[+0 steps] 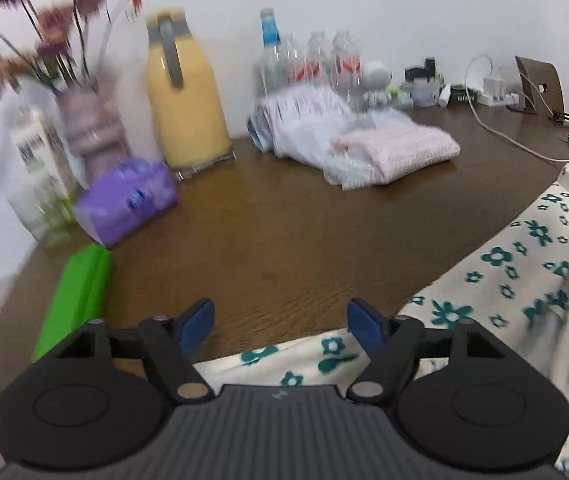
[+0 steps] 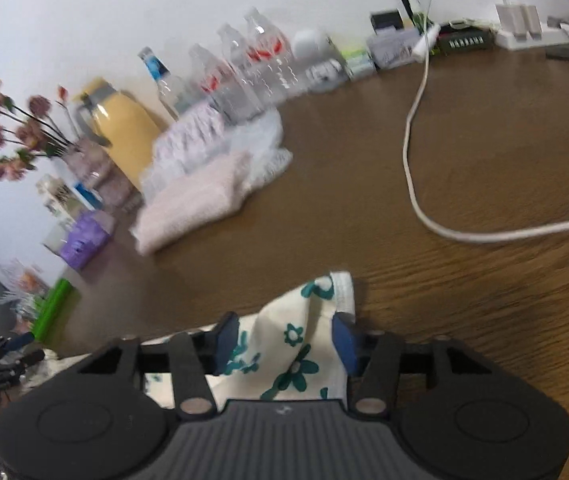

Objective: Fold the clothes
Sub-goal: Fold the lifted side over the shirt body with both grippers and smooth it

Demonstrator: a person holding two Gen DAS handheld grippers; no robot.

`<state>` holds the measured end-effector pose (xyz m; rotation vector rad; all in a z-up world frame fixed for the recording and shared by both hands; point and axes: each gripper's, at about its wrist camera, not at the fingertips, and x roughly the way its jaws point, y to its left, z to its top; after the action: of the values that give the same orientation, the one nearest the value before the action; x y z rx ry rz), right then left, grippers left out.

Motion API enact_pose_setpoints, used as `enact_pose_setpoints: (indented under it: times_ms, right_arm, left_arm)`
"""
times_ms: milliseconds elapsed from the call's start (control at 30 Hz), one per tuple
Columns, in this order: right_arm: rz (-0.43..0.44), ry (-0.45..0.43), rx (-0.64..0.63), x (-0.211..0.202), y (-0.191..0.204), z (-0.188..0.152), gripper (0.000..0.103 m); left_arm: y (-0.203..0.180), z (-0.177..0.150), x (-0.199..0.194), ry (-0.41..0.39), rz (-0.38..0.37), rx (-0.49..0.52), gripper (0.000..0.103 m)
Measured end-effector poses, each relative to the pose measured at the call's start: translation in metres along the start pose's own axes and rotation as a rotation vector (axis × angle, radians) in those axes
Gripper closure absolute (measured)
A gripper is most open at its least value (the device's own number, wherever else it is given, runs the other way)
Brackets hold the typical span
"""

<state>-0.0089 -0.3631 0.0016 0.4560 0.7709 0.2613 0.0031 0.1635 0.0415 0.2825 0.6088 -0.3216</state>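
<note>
Our left hand-held gripper point(image 1: 280, 326) hangs spread with nothing between its pads, above the floral garment point(image 1: 524, 280) lying along the desk's point(image 1: 284, 220) near edge. Our right hand-held gripper point(image 2: 286, 340) pinches a bunched corner of it.

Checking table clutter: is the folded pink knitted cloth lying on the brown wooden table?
Yes, the folded pink knitted cloth rests on the brown wooden table.

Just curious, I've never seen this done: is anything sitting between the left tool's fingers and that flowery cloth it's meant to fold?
Nothing visible does. The left gripper stands open over bare wooden table, with the floral cloth right beneath and beside its fingers. The green box and purple packet lie off to the side.
</note>
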Motion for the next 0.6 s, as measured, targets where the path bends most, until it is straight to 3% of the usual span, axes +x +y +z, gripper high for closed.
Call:
enact_pose_setpoints:
  times_ms: [33,100,133,233,400,500,533,600]
  right_arm:
    - [-0.005,-0.004,0.003,0.004,0.001,-0.002,0.099]
    - [0.001,-0.036,0.041,0.003,-0.005,-0.005,0.1]
    - [0.003,-0.055,0.061,0.001,-0.009,-0.007,0.1]
    - [-0.001,-0.042,0.057,0.012,-0.01,-0.001,0.1]
    - [0.001,-0.04,-0.149,0.065,0.017,0.071,0.1]
    - [0.037,-0.061,-0.244,0.094,0.026,0.112,0.094]
    - [0.015,-0.057,-0.229,0.092,0.027,0.119,0.085]
    - [-0.015,-0.073,-0.206,0.074,0.03,0.122,0.084]
  left_arm:
    - [0.0,-0.001,0.008,0.027,-0.008,-0.009,0.057]
    - [-0.001,-0.01,0.017,0.081,0.016,-0.004,0.076]
    - [-0.001,-0.016,0.014,0.054,0.031,-0.019,0.078]
    - [0.003,-0.031,0.003,0.051,0.076,-0.081,0.081]
    - [-0.001,-0.03,-0.008,0.111,0.137,-0.101,0.081]
    - [-0.004,-0.024,-0.013,0.156,0.091,-0.122,0.079]
    - [-0.006,-0.022,-0.015,0.165,0.064,-0.127,0.078]
    - [-0.011,-0.022,-0.026,0.138,-0.002,-0.108,0.078]
